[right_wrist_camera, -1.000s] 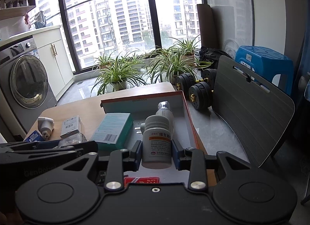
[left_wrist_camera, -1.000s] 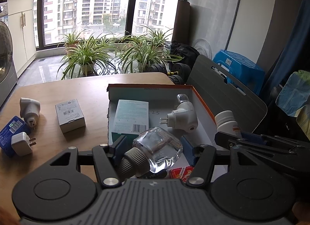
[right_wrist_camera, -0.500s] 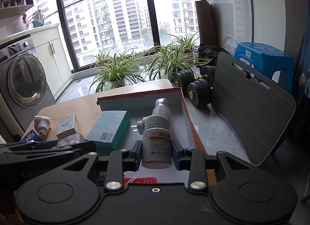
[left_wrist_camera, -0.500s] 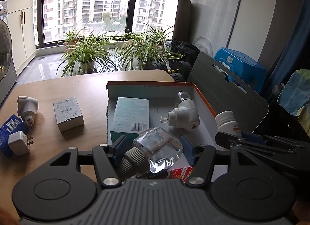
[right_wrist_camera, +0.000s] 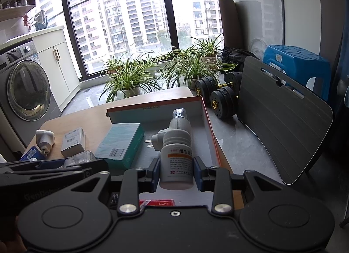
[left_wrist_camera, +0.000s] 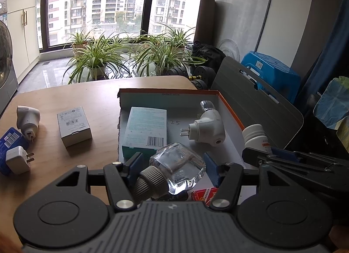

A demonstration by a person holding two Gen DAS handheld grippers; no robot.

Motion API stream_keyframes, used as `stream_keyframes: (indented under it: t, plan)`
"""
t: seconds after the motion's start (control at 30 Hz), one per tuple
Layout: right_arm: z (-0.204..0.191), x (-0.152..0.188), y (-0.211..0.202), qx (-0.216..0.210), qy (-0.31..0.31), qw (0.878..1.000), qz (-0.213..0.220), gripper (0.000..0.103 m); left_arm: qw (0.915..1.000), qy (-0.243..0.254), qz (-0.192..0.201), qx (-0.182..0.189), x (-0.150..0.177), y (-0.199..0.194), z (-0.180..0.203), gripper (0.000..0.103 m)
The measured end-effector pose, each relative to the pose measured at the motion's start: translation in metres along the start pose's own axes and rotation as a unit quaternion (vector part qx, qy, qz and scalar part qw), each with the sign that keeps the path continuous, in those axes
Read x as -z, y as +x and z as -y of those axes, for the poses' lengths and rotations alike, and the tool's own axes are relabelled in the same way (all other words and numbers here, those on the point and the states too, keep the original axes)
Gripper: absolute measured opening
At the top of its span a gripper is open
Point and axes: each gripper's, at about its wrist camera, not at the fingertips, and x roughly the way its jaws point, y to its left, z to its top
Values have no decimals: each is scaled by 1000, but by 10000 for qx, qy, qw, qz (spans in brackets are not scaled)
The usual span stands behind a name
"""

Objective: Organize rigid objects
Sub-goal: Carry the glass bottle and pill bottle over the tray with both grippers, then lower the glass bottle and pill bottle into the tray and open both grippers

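Between the blue pads of the left gripper [left_wrist_camera: 172, 169] a clear glass bottle [left_wrist_camera: 177, 167] with a ribbed grey cap is clamped, lying tilted with the cap toward the camera; the jaws are held partly closed on its wide body. The right gripper [right_wrist_camera: 176, 171] is closed narrowly on an upright white pill bottle [right_wrist_camera: 177, 159] with an orange-banded label. Over the last second nothing in either grip has been altered: both objects are carried as before and are merely held poised above the near end of the open cardboard box [left_wrist_camera: 231, 106], so two placements are judged to be pending rather than done. Inside the box, a teal carton [left_wrist_camera: 146, 131] lies along the left wall and a white plug-in adapter [left_wrist_camera: 207, 125] sits toward the right; a red packet [left_wrist_camera: 204, 194] is glimpsed at the near edge. Free floor is left between the carton and the adapter, though the adapter could be struck if the pill bottle is lowered far forward. Outside, on the wooden table [left_wrist_camera: 98, 100], a small grey box [left_wrist_camera: 74, 128], a second white adapter [left_wrist_camera: 27, 120], a white charger [left_wrist_camera: 18, 159] and a blue packet [left_wrist_camera: 9, 141] remain to be gathered.
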Motion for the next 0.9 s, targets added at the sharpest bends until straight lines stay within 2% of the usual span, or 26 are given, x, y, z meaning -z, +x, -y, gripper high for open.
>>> stream_keyframes:
  t: [0.47,0.73,0.8,0.83,0.9]
  plan:
    - [-1,-4,2,4,-5,10000,-11,40,10000,-14,-22,6,0,3,1,62]
    - [10,5,8,94,42,9999,-29,40,10000,-28,-78,7,-1,9,0,62]
    - [12,5,7,90,56,9999,-29,41,10000,-25,-75,37,-2,10,1,57]
    - [13,5,5,69,79,9999,8,42,9999,-21,-77,62,-3,10,1,51]
    - [14,3,3,78,99,9999,43,47,10000,2,-38,92,-5,10,3,51]
